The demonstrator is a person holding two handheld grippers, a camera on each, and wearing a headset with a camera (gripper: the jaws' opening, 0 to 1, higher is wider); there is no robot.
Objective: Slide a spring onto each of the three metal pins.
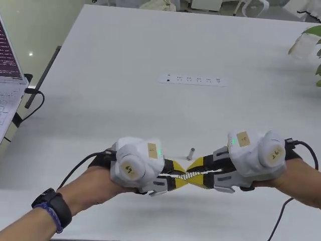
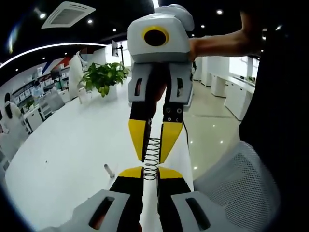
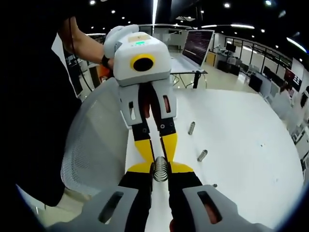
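Here, at lower centre, the left gripper (image 1: 178, 178) and right gripper (image 1: 194, 176) (tip to tip) both pinch one spring (image 2: 151, 153), jaws nearly closed.

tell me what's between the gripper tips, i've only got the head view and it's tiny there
Observer: The left gripper view shows a coil spring spanning from the left gripper to the right gripper. Each gripper is closed on one end of it.
Operator: ok, i see one loose piece on the table near the tips, any more
Observer: The right gripper view shows two short ribbed cylinders, one farther off and one nearer. They lie apart from each other on the table.
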